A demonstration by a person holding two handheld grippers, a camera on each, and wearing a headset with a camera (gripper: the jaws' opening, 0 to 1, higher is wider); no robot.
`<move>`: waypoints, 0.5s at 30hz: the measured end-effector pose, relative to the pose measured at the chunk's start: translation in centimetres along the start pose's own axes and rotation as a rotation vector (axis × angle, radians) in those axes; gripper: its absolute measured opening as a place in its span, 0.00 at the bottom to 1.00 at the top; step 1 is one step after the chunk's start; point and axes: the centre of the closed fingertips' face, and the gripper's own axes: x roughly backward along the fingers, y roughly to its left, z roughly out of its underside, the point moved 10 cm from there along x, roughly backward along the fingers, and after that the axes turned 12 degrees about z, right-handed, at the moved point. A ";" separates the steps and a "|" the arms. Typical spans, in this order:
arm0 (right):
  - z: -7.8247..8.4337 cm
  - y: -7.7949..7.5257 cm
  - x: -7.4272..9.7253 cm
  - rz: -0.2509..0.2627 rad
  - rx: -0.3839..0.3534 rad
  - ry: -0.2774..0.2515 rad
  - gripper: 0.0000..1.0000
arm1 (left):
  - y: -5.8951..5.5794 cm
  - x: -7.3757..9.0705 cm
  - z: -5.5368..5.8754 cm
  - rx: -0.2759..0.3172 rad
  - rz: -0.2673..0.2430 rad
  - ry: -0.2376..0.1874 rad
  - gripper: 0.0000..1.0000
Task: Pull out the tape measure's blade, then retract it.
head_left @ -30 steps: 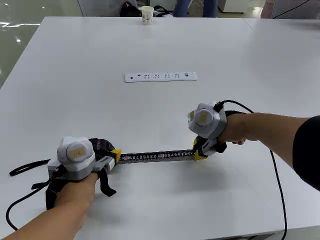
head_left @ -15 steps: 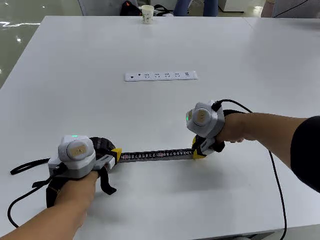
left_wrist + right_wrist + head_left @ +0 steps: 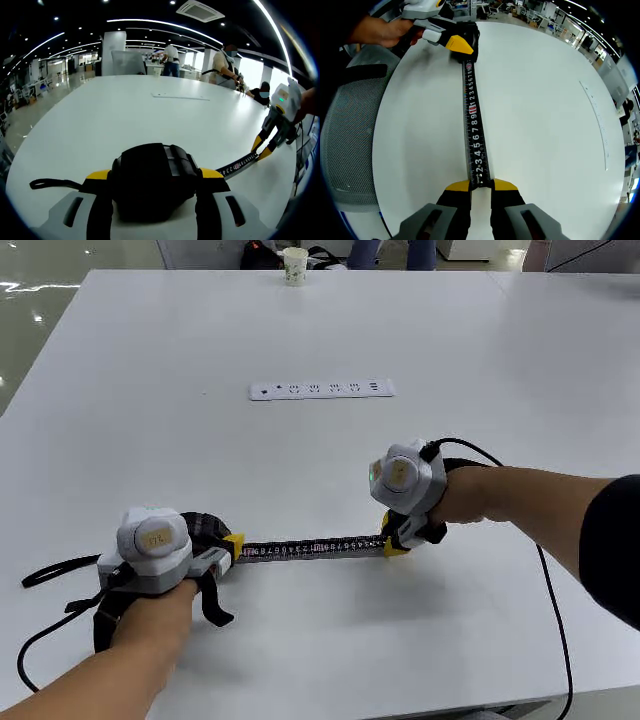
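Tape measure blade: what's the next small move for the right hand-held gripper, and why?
Probably ease the right hand-held gripper toward the case, keeping its grip. The blade already lies drawn out across the table, its tip pinched in the right jaws, the case clamped by the left hand-held gripper, so retracting looks due.

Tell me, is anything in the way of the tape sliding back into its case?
Nothing visible is. The blade lies straight over bare table from the right hand-held gripper to the case in the left hand-held gripper.
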 end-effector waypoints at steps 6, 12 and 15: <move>-0.1 0.1 0.0 0.003 -0.005 -0.006 0.11 | 0.0 -0.1 0.0 0.000 0.000 0.000 0.62; -0.4 0.1 -0.1 0.003 -0.014 0.004 0.11 | 0.1 -0.2 0.0 0.000 0.001 0.001 0.62; -0.4 0.1 -0.1 0.003 -0.019 0.003 0.11 | 0.1 -0.2 0.0 0.000 0.001 0.002 0.62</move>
